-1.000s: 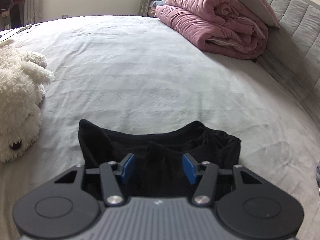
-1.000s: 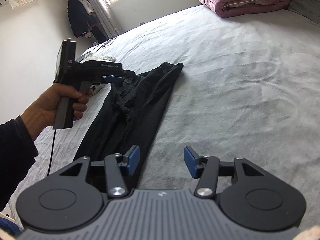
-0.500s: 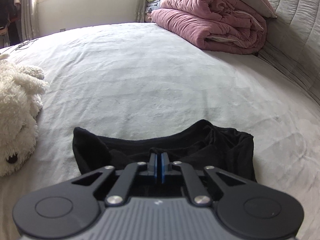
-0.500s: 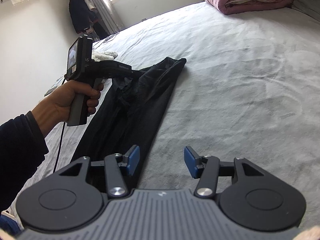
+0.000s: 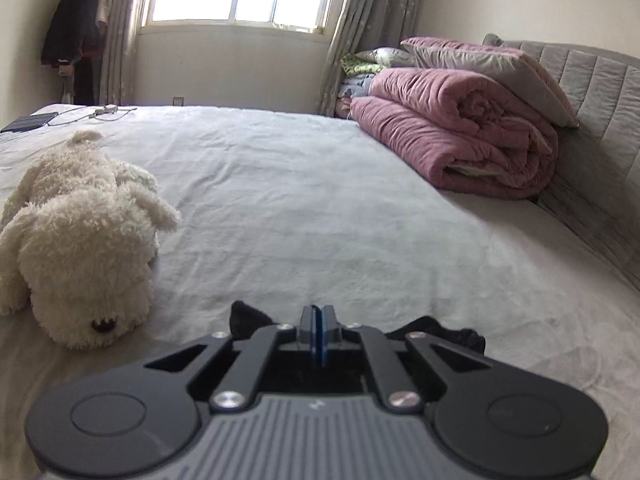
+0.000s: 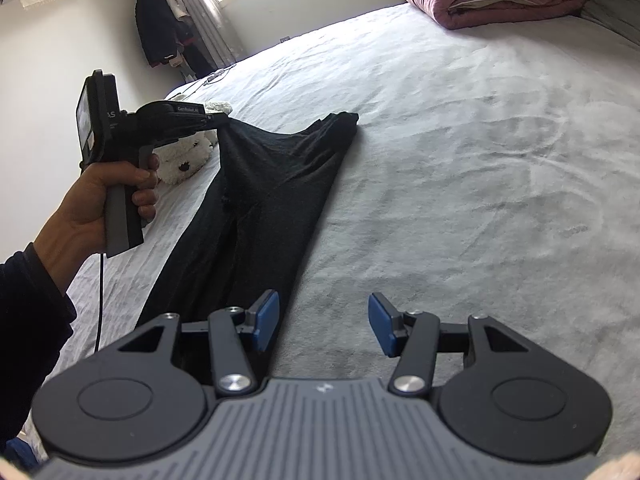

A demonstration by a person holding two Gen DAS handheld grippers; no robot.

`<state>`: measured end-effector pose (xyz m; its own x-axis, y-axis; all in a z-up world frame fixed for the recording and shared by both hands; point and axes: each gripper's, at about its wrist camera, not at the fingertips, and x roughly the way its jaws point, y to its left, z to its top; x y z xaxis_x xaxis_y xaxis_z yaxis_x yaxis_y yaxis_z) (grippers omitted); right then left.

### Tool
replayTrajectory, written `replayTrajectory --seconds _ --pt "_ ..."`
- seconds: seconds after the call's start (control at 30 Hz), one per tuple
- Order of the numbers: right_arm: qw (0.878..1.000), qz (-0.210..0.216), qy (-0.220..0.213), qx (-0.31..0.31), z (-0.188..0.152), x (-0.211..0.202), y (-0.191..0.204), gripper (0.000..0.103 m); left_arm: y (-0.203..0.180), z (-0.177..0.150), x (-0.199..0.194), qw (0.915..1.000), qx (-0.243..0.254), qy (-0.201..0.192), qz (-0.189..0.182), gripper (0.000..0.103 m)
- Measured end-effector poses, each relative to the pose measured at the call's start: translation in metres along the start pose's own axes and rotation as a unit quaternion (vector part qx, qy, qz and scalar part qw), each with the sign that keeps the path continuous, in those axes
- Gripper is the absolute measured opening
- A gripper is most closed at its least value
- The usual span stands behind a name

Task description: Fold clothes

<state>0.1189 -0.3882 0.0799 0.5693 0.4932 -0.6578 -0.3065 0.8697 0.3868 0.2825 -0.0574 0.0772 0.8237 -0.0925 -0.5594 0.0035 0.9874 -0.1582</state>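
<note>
Left gripper (image 5: 319, 334) pinches the far-left corner of the black garment (image 6: 256, 200), lifted; right gripper (image 6: 323, 322) gapes at its near end.

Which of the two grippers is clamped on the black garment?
The left gripper: shut on the black garment waistband. The right gripper is open, holding nothing.

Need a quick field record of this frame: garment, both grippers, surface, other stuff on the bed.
garment: black trousers, laid lengthwise on the bed, far end pulled up into a peak
left gripper: fingers shut on the raised edge of the trousers, held in the person's hand
right gripper: open, nothing between the fingers, left finger over the trousers' near end
surface: pale grey bedsheet, wrinkled
other items: white plush dog beside the trousers; folded pink duvet by the headboard
</note>
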Motion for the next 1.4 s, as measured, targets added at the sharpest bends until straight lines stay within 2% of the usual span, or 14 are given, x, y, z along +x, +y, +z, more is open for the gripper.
replayTrajectory --seconds 0.1,0.2,0.37,0.43,0.57,0.67,0.77,0.87,1.0,1.13,1.33,1.37,1.4 --pt "1.000 -0.001 0.001 -0.003 0.000 0.001 0.001 0.054 0.005 -0.003 0.003 0.9998 -0.016 0.003 0.007 0.002" --pt "1.000 -0.004 0.003 -0.005 -0.001 0.002 0.001 0.054 0.009 -0.001 -0.008 0.9992 -0.037 -0.014 0.004 0.002" --pt "1.000 -0.006 0.004 -0.006 -0.002 0.004 0.002 0.056 0.005 0.004 -0.034 0.9982 -0.041 -0.043 0.007 0.003" --pt "1.000 -0.007 0.005 -0.008 -0.002 0.005 0.003 0.056 0.001 0.005 -0.038 0.9985 -0.036 -0.040 0.012 0.003" --pt "1.000 -0.008 0.007 -0.011 -0.003 0.006 0.005 0.057 0.004 0.006 -0.021 0.9988 -0.043 -0.015 0.017 0.005" --pt "1.000 -0.012 0.007 -0.013 -0.004 0.007 0.006 0.057 0.020 0.001 0.002 0.9953 -0.089 0.037 -0.014 0.036" --pt "1.000 -0.015 0.006 -0.012 -0.004 0.007 0.005 0.057 0.039 -0.012 -0.001 0.9888 -0.141 0.036 -0.034 0.039" --pt "1.000 -0.012 0.004 -0.012 -0.003 0.005 0.004 0.057 0.044 -0.027 -0.013 0.9897 -0.135 0.040 -0.029 0.045" --pt "1.000 -0.010 0.004 -0.016 -0.005 0.005 0.007 0.057 0.040 -0.049 -0.033 0.9913 -0.114 0.046 -0.046 0.045" --pt "1.000 -0.010 0.008 -0.020 -0.006 0.006 0.009 0.057 0.026 -0.064 -0.035 0.9937 -0.075 0.061 -0.058 0.045" --pt "1.000 -0.010 0.010 -0.024 -0.007 0.007 0.012 0.057 0.021 -0.068 -0.018 0.9945 -0.069 0.068 -0.041 0.041" --pt "1.000 -0.011 0.009 -0.023 -0.007 0.007 0.012 0.057 0.020 -0.067 -0.017 0.9947 -0.069 0.066 -0.037 0.031" --pt "1.000 -0.011 0.009 -0.023 -0.007 0.007 0.011 0.057 0.019 -0.066 -0.017 0.9951 -0.065 0.067 -0.032 0.015"
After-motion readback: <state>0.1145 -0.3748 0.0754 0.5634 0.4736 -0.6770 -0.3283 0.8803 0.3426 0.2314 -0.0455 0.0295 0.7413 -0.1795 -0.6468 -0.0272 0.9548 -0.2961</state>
